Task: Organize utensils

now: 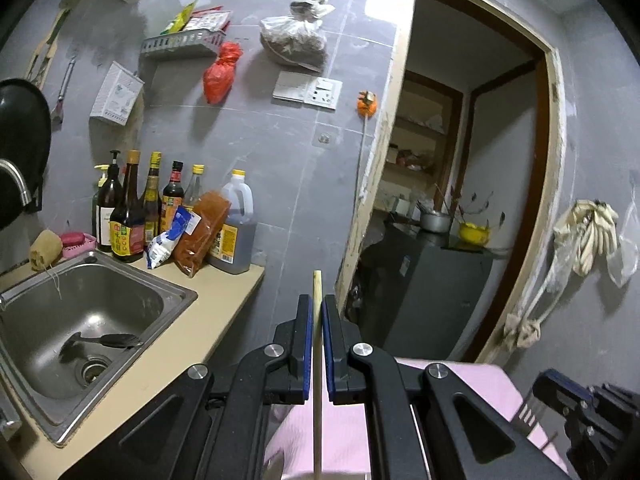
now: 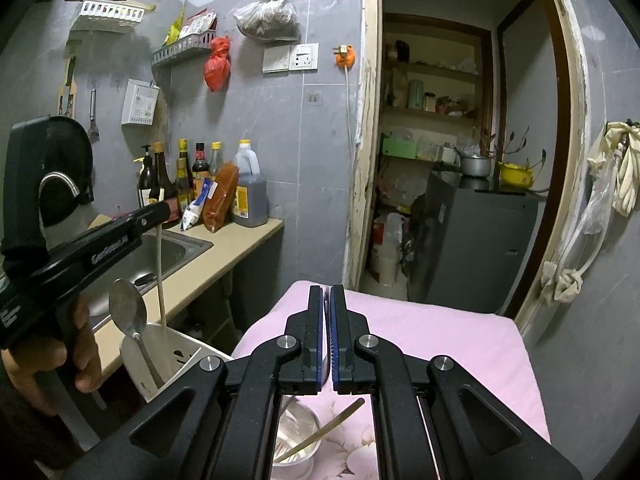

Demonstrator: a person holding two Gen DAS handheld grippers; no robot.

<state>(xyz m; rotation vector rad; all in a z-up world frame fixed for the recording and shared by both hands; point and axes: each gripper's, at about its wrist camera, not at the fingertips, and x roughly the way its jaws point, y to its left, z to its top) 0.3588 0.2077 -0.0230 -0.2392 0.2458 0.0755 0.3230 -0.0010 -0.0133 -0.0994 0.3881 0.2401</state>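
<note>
Chopstick (image 1: 317, 360) stands upright between the blue pads of the left gripper (image 1: 317, 304), whose fingers are clenched on it. In the right wrist view the same stick runs down from that gripper (image 2: 160, 210) into a white utensil holder (image 2: 182, 354) at the near edge of the pink-covered worktop (image 2: 440, 336). The holder also contains a metal spoon (image 2: 127, 308), bowl uppermost, leaning against its inner wall just beside the chopstick. A hand (image 2: 60, 356) grips the left tool's handle.

The right gripper (image 2: 327, 292) has its fingers clamped together on a thin metal utensil; in the left wrist view its slotted end (image 1: 528, 412) projects from the tips (image 1: 550, 384). What kind of utensil it is cannot be told with certainty.

Below the right gripper, a steel bowl (image 2: 298, 432) sits on the pink cloth with a second chopstick (image 2: 324, 428) lying slanted across it, one end inside.

To the left, the steel sink (image 1: 96, 312) set in the beige counter (image 1: 208, 320) holds a dark slotted utensil (image 1: 108, 342) lying near the drain. Sauce bottles (image 1: 136, 208) and packets stand grouped on the counter behind the sink. A pink soap dish (image 1: 78, 242) carries a red bar. Wall baskets (image 1: 180, 42) hold packets.
</note>
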